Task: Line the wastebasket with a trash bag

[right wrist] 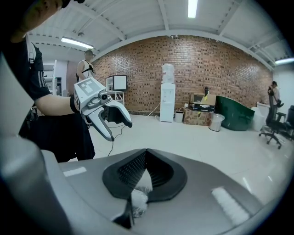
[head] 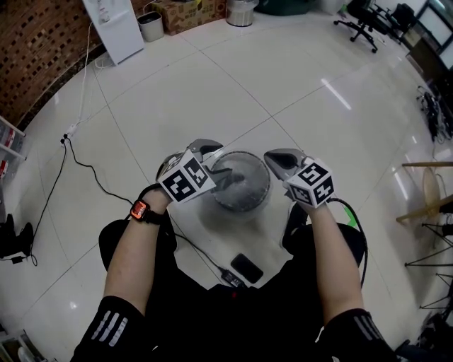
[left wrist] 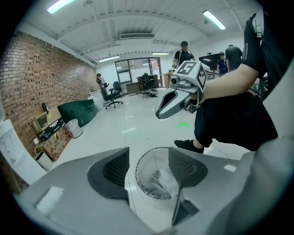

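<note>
Nearest you, a black phone [head: 246, 267] is lying on the white floor [head: 177, 92] with a cable running to it. Just beyond, you are holding both grippers at the wastebasket [head: 244, 207], which is standing on the floor in front of your legs. Your left gripper [head: 212, 164] is hovering at its left rim, jaws standing apart and gripping nothing. Your right gripper [head: 277, 167] is sitting at the right rim, jaws pressing together on a bunched edge of the clear trash bag [right wrist: 137, 198]. The rest of the bag is lying crumpled inside the basket. Farther off, a white water dispenser [head: 113, 28] is standing by the brick wall [head: 35, 49], with an office chair [head: 364, 21] well apart.
</note>
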Available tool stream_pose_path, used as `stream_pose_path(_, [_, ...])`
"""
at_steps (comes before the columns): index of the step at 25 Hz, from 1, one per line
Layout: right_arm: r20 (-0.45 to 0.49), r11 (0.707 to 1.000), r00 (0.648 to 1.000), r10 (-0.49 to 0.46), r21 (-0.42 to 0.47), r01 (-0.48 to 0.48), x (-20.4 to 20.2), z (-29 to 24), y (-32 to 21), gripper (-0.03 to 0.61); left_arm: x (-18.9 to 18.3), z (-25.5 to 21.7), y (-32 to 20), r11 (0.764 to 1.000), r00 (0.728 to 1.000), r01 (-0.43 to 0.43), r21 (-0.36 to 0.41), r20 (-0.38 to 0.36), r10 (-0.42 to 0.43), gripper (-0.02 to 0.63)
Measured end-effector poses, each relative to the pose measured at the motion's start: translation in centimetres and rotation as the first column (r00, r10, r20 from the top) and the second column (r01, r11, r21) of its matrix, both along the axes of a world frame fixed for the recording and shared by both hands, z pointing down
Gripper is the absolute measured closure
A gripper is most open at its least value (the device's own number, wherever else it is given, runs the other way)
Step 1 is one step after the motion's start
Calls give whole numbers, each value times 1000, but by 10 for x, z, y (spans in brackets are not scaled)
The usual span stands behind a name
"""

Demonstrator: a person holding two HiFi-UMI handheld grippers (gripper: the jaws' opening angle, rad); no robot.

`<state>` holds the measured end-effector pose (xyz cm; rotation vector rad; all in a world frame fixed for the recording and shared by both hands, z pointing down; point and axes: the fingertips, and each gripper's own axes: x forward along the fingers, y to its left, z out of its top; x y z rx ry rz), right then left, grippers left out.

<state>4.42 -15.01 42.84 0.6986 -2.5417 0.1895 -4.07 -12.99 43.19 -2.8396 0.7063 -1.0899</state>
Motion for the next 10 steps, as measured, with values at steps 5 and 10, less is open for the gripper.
stream_pose_path(5, [-7,1000,1000,-16,6,16,-6,-1,0,571,4,0,-2,1000,1000,2,-7,-4,-2,350])
stream_pose_path(10, [-14,1000,1000,-24,16,24,-7,-4,-1,571,2,-1,-4,1000,1000,7,-12,-6,-7,350])
